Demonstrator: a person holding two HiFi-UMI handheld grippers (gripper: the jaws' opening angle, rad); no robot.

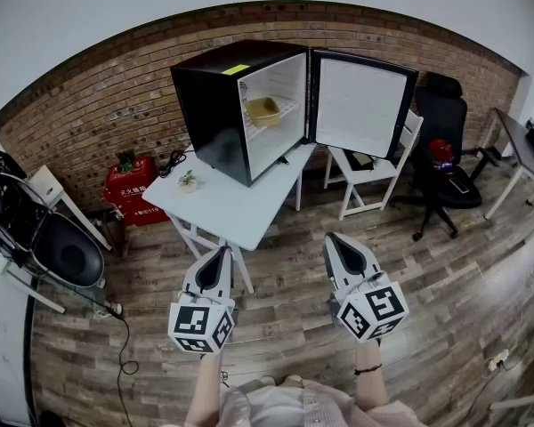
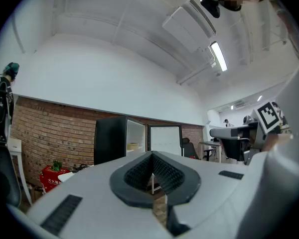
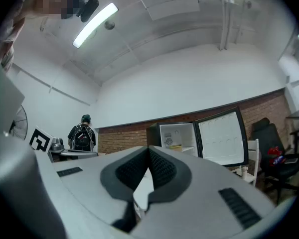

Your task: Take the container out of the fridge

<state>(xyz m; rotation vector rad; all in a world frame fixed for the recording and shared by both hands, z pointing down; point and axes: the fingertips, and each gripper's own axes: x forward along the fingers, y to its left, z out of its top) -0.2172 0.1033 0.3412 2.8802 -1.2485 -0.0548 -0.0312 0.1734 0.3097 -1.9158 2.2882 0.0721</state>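
Observation:
A black mini fridge stands on a white table with its door swung open to the right. On its wire shelf sits a tan container, seen small in the left gripper view and the right gripper view. My left gripper and right gripper hover side by side above the wooden floor, well short of the table. Both are shut with nothing between the jaws, their tips meeting in the left gripper view and the right gripper view.
A white folding chair stands under the open door, a black office chair to its right. A red box and a small plant lie left of the fridge. Black equipment fills the left side.

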